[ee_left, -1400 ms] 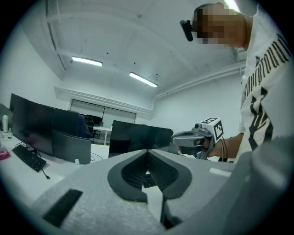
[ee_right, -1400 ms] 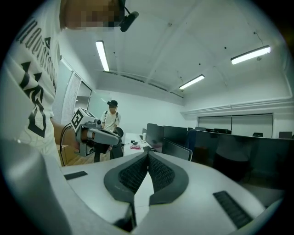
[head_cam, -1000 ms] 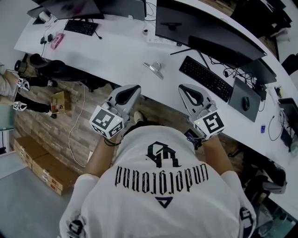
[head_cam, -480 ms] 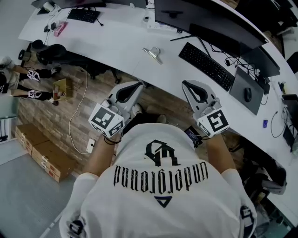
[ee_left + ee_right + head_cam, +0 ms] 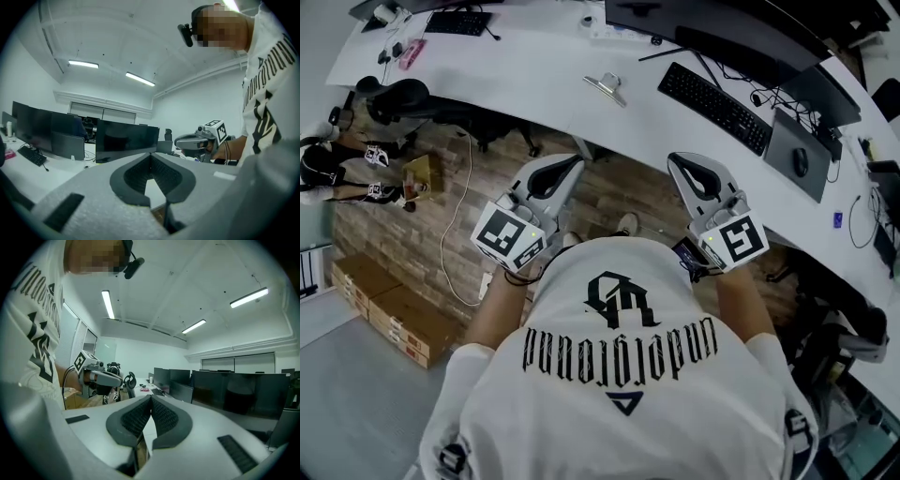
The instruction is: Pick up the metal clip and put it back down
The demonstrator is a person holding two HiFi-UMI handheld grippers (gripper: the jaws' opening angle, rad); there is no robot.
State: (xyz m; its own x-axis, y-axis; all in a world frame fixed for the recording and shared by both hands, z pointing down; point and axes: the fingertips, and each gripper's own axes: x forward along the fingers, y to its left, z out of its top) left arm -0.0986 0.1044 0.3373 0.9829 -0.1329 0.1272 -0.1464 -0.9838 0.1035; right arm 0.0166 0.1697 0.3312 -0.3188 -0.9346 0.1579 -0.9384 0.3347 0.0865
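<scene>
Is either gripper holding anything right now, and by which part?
Nothing is held. The left gripper and right gripper both have jaws together and empty; the metal clip lies on the desk ahead.

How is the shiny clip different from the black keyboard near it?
The metal clip is silvery and small; the keyboard is black and much longer. The clip lies on an open patch of the white desk; the keyboard sits in front of a monitor. Both rest flat on that desk.
</scene>
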